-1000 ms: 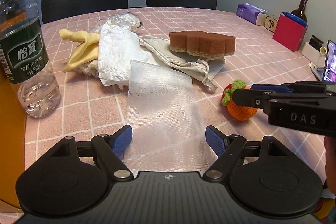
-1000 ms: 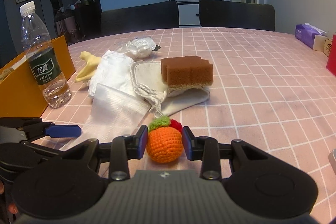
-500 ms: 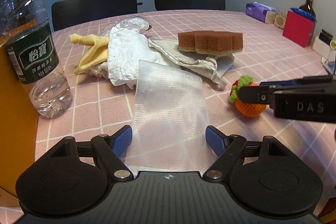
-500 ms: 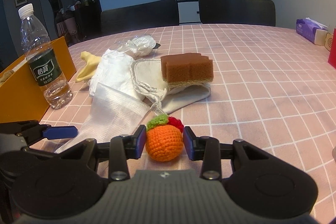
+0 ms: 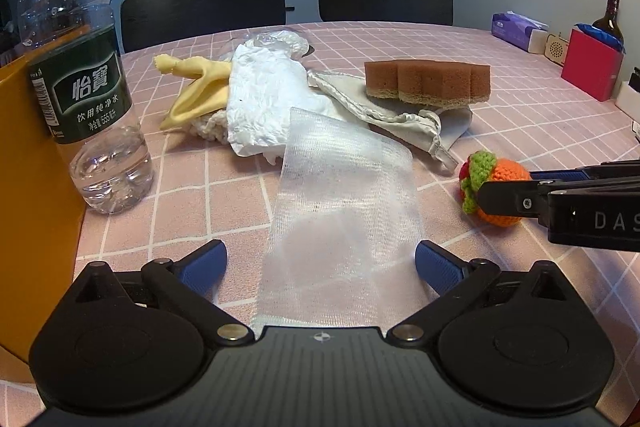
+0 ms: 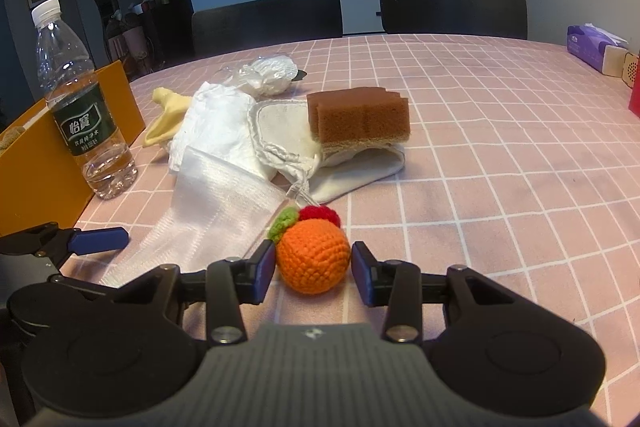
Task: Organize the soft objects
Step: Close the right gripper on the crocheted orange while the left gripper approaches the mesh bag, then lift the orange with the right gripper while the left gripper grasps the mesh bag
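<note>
An orange crocheted ball (image 6: 313, 255) with green and red tufts sits on the pink checked tablecloth (image 6: 500, 155). My right gripper (image 6: 313, 271) is shut on the ball, one pad on each side; it also shows in the left wrist view (image 5: 504, 193). A white mesh cloth (image 5: 344, 223) lies between the fingers of my left gripper (image 5: 320, 261), which is open and wide around it. Behind lie a brown sponge (image 5: 428, 83) on a beige drawstring pouch (image 5: 384, 115), a crumpled white cloth (image 5: 268, 103) and a yellow cloth (image 5: 192, 87).
A water bottle (image 5: 80, 95) stands at the left beside an orange box (image 5: 24, 207). A crumpled clear plastic bag (image 6: 268, 71) lies behind the cloths. A tissue pack (image 5: 516, 31), a red box (image 5: 592, 63) and a dark bottle (image 5: 610, 17) stand at the far right. Two dark chairs stand behind the table.
Both grippers have drawn back and lifted a little, so the objects look slightly farther. The right jaws stay against the orange ball; the left jaws stay wide.
</note>
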A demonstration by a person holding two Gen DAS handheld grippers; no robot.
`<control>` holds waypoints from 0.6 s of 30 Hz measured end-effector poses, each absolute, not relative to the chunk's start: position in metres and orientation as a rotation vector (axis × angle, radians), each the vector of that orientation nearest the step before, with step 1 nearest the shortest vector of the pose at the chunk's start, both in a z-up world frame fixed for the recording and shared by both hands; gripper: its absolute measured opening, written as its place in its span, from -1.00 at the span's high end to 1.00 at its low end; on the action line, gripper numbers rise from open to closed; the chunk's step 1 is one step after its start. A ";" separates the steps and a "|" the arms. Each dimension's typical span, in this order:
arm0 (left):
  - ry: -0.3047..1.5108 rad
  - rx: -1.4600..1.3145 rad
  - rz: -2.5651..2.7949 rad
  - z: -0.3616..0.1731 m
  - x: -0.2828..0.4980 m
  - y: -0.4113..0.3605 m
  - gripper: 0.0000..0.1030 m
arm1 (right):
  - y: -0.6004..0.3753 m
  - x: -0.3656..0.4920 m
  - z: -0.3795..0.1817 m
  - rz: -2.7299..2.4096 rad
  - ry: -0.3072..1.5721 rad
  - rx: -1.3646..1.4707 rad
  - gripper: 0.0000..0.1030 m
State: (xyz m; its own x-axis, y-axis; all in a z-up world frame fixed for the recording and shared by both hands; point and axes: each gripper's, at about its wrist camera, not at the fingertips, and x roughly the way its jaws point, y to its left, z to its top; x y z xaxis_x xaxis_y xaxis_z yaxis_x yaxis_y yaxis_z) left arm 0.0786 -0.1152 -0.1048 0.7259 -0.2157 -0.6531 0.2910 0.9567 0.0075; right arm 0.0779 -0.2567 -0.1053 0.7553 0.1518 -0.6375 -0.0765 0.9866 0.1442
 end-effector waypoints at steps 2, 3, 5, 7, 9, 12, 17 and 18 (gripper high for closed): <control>0.694 0.111 -0.269 -0.105 0.077 -0.117 -1.00 | -0.256 0.077 -0.104 0.125 0.697 0.110 0.19; 0.691 0.115 -0.278 -0.105 0.076 -0.118 -1.00 | -0.257 0.076 -0.103 0.126 0.692 0.110 0.18; 0.677 0.141 -0.326 -0.104 0.073 -0.123 -1.00 | -0.258 0.076 -0.101 0.118 0.683 0.104 -0.01; 0.669 0.181 -0.383 -0.104 0.070 -0.132 -1.00 | -0.259 0.075 -0.099 0.108 0.672 0.101 -0.13; 0.669 0.198 -0.413 -0.104 0.068 -0.137 -1.00 | -0.260 0.077 -0.097 0.111 0.672 0.099 -0.13; 0.689 0.161 -0.413 -0.106 0.072 -0.134 -1.00 | -0.259 0.079 -0.098 0.124 0.677 0.104 -0.11; 0.685 0.150 -0.412 -0.106 0.074 -0.131 -1.00 | -0.256 0.083 -0.106 0.154 0.715 0.120 0.19; 0.680 0.145 -0.405 -0.105 0.074 -0.130 -1.00 | -0.256 0.083 -0.106 0.158 0.717 0.126 0.19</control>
State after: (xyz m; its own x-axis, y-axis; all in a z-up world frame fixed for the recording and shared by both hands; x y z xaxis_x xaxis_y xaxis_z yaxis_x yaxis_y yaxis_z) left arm 0.0736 -0.1296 -0.1050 0.7035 -0.3160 -0.6366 0.4096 0.9123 -0.0001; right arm 0.0832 -0.2561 -0.1065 0.7427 0.1865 -0.6431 -0.1004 0.9806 0.1684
